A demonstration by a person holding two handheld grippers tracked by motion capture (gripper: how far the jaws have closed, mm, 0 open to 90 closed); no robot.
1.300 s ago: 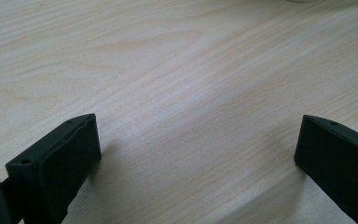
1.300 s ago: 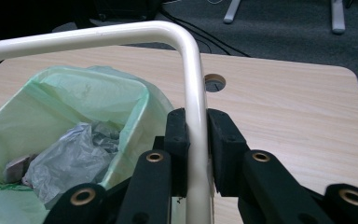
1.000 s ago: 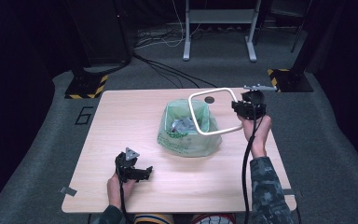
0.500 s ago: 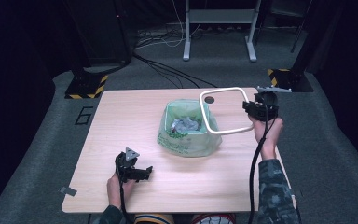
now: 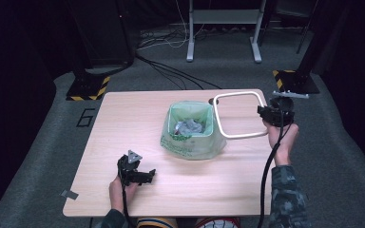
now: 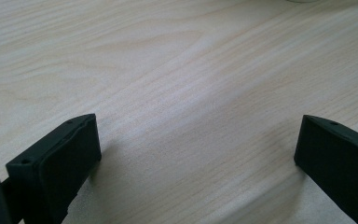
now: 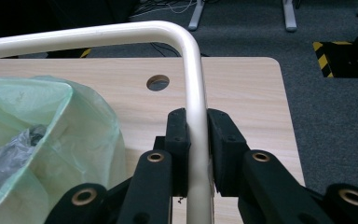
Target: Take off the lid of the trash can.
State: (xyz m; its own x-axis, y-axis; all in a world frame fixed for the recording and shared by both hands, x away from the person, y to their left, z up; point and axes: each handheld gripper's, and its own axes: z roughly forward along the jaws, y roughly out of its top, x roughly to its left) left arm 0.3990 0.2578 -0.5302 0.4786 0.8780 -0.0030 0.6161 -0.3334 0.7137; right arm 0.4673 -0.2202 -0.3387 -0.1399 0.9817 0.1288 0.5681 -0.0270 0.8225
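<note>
Clamping white frame (image 7: pixel 193 93) in right gripper (image 7: pixel 196 135), beside green-bagged bin (image 5: pixel 190 128), left gripper (image 5: pixel 140 175) idle

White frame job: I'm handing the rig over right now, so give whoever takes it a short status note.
Right gripper: shut on the white frame, gripping one side bar and holding it in the air beside the bin, over the table's right part.
Left gripper: open, nothing between its jaws, resting low over the table near the front edge.
Bin with green bag: mid-table, bag spread over the rim, grey crumpled waste inside.
Done: frame is off the bin.
Left, as it seems: set the frame down, then deal with the bag; the left gripper is free for that.
</note>
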